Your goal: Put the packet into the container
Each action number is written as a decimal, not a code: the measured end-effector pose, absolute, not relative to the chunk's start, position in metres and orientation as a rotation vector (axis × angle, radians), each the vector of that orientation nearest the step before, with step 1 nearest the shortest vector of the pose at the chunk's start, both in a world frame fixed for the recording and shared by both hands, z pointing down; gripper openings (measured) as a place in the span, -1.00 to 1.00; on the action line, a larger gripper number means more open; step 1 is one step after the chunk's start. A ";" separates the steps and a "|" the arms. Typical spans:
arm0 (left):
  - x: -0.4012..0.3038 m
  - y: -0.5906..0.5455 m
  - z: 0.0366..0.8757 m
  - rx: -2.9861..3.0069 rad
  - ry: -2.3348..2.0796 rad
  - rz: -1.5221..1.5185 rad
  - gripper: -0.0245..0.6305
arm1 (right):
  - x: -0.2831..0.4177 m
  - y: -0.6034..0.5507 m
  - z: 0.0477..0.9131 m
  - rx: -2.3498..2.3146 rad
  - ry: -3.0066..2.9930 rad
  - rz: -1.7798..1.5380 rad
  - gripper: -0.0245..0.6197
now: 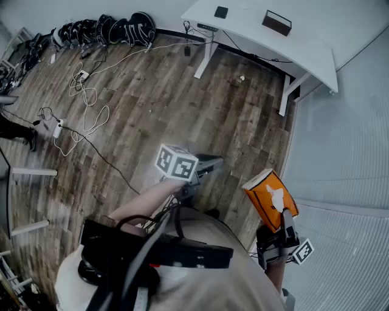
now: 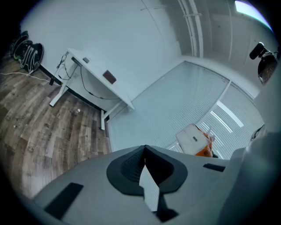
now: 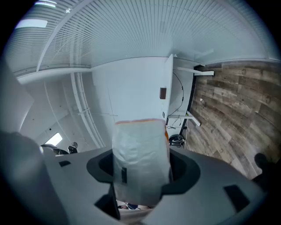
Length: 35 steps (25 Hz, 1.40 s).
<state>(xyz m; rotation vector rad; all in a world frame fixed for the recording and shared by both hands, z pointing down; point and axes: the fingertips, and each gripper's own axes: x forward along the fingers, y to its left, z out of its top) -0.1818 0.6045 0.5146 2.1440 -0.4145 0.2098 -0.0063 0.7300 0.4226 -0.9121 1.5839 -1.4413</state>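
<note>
Right gripper view: the packet (image 3: 141, 160) fills the middle, its lower end lost inside the right gripper (image 3: 141, 189), and its print is just a smear. Head view: the desk (image 1: 249, 27) runs off the top edge. The flat dark thing (image 1: 221, 12) and the brown box (image 1: 276, 22) on it are too small to name. The left gripper (image 1: 214, 163) is blurred at its tip.

Plastic packet (image 1: 271, 195); wood-grain floor (image 1: 140, 109).
</note>
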 end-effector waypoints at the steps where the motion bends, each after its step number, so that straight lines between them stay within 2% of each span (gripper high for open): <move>1: -0.184 0.609 0.512 2.147 -0.431 0.207 -0.89 | -0.004 0.734 0.420 -0.907 1.587 -1.428 -0.10; 7: -0.186 0.638 0.493 2.260 -0.486 0.141 -0.89 | -0.001 0.761 0.423 -0.840 1.681 -1.342 -0.10; 15: -0.106 0.725 0.430 2.534 -0.430 0.089 -0.89 | 0.048 0.815 0.416 -0.873 1.776 -1.289 -0.10; 19: -0.089 0.748 0.419 2.557 -0.455 0.106 -0.89 | 0.063 0.819 0.415 -0.837 1.762 -1.324 -0.10; 27: -0.129 0.732 0.431 2.539 -0.590 0.131 -0.89 | 0.043 0.795 0.416 -0.782 1.789 -1.341 -0.10; 35: -0.169 0.671 0.440 2.521 -0.638 0.131 -0.89 | -0.006 0.741 0.416 -0.839 1.808 -1.395 -0.10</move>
